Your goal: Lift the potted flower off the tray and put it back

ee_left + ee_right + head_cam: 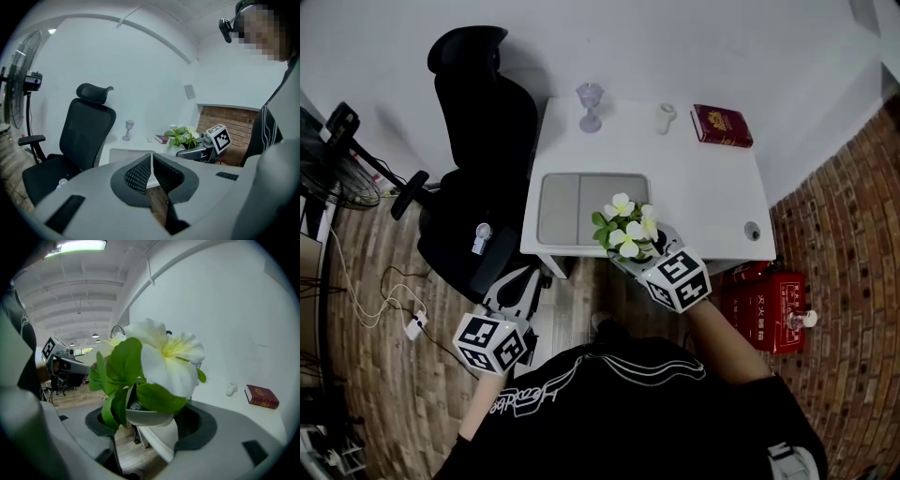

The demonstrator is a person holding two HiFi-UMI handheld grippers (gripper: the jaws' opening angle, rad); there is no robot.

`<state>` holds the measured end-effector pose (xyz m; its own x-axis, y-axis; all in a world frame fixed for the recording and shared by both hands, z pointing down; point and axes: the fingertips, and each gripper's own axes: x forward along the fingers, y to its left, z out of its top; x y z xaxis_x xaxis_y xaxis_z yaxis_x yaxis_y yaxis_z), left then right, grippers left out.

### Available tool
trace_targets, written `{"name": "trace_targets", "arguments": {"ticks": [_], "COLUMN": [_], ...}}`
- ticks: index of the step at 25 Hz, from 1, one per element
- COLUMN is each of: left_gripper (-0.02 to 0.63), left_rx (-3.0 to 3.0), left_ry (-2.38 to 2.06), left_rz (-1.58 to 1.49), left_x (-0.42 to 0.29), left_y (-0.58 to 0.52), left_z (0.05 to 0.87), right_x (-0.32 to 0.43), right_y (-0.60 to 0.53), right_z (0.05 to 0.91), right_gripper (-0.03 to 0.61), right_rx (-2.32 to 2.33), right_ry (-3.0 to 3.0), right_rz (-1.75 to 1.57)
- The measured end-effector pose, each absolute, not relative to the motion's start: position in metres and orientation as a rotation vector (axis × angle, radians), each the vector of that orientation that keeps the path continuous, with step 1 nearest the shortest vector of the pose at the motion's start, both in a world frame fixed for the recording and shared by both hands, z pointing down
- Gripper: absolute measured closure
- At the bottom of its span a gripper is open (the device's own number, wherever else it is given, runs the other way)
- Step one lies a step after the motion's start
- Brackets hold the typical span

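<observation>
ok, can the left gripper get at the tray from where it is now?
Probably yes. The tray lies bare; the right gripper holds the potted flower near its front right corner, and nothing shows between the left gripper and the tray.

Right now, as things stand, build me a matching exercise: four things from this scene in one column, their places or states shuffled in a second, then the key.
1. potted flower
2. tray
3. red book
4. left gripper

A. shut, nothing between its jaws
B. flat on the table, nothing on it
C. gripped by the right gripper
D. near the table's far right corner

Pairs: 1-C, 2-B, 3-D, 4-A.
</observation>
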<state>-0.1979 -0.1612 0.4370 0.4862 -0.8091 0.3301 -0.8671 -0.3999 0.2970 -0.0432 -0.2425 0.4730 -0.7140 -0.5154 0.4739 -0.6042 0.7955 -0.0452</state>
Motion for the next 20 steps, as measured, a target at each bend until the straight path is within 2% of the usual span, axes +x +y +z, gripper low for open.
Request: {"name": "trace_targets", "arguments": {"ticks": [20], "left_gripper": [0.571], "left_rx": [2.233], "left_ry": [-1.498], "left_rz": [0.19], "left_x": [-0.21], "left_y": [-0.226], "left_z": [0.449], "right_x": [-0.038], "right_y": [-0.326], "right_z": [0.587], "right_gripper": [0.244], "right_rx": [0.707], "right_ry": [-2.314], "right_rz": [0.267]}}
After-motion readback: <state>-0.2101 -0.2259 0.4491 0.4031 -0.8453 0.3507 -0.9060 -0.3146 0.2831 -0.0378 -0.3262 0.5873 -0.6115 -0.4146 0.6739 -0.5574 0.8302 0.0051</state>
